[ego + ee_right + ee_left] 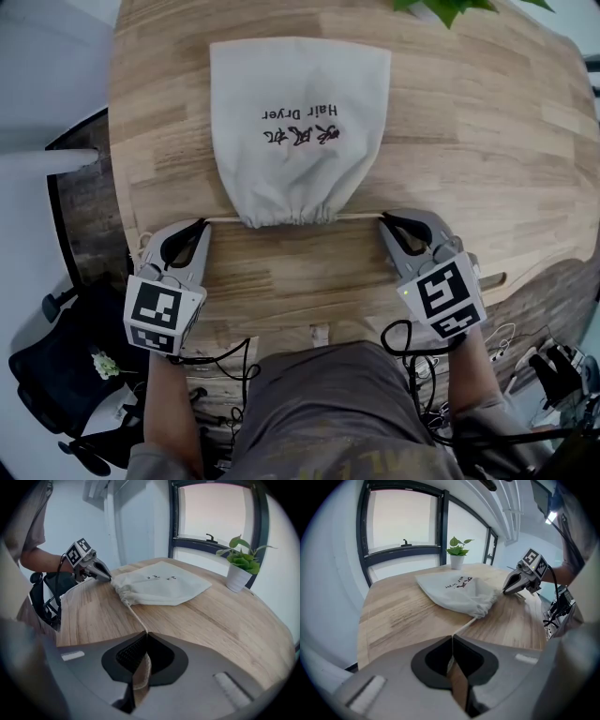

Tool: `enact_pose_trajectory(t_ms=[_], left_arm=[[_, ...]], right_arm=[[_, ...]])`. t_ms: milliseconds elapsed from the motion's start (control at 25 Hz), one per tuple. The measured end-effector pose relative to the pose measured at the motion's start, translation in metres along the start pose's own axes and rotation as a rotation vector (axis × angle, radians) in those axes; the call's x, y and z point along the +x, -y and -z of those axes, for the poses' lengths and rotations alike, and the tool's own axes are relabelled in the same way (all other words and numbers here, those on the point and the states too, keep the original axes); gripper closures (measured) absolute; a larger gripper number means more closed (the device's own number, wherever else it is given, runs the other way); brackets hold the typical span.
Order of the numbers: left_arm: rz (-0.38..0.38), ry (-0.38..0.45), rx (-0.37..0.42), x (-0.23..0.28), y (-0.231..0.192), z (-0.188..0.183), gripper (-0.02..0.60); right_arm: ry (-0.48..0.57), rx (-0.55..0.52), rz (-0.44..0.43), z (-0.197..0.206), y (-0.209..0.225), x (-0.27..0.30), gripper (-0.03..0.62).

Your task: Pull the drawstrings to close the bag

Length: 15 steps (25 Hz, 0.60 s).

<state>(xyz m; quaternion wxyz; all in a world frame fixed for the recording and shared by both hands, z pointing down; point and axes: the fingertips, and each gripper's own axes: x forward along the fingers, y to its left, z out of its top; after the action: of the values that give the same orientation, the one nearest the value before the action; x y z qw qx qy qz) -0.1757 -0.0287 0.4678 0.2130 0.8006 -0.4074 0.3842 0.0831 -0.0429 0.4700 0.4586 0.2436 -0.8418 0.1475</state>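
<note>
A white cloth bag (pixel 298 127) printed "Hair Dryer" lies flat on the wooden table (pixel 487 141), its gathered mouth (pixel 286 215) toward me and cinched tight. A beige drawstring (pixel 223 219) runs taut left from the mouth to my left gripper (pixel 201 223), which is shut on it. The other drawstring (pixel 361 217) runs right to my right gripper (pixel 384 218), shut on its end. In the left gripper view the cord (pixel 464 626) leads from the jaws to the bag (pixel 459 591). In the right gripper view the cord (pixel 136 618) does likewise to the bag (pixel 161 588).
A potted plant (pixel 240 566) stands at the table's far edge, behind the bag. The table's near edge lies just below both grippers. Cables (pixel 220 361) hang by my lap, and a dark chair (pixel 56 375) sits on the floor at lower left.
</note>
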Motion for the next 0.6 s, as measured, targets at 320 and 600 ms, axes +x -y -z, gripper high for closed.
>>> enact_pose_trajectory(t_ms=[320, 600], left_arm=[[0.018, 0.034, 0.062, -0.007, 0.015, 0.002, 0.351], [0.010, 0.084, 0.137, -0.028, 0.032, -0.030, 0.351]], right_arm=[[0.048, 0.044, -0.014, -0.003, -0.005, -0.011, 0.448], [0.150, -0.050, -0.021, -0.043, -0.016, -0.039, 0.428]])
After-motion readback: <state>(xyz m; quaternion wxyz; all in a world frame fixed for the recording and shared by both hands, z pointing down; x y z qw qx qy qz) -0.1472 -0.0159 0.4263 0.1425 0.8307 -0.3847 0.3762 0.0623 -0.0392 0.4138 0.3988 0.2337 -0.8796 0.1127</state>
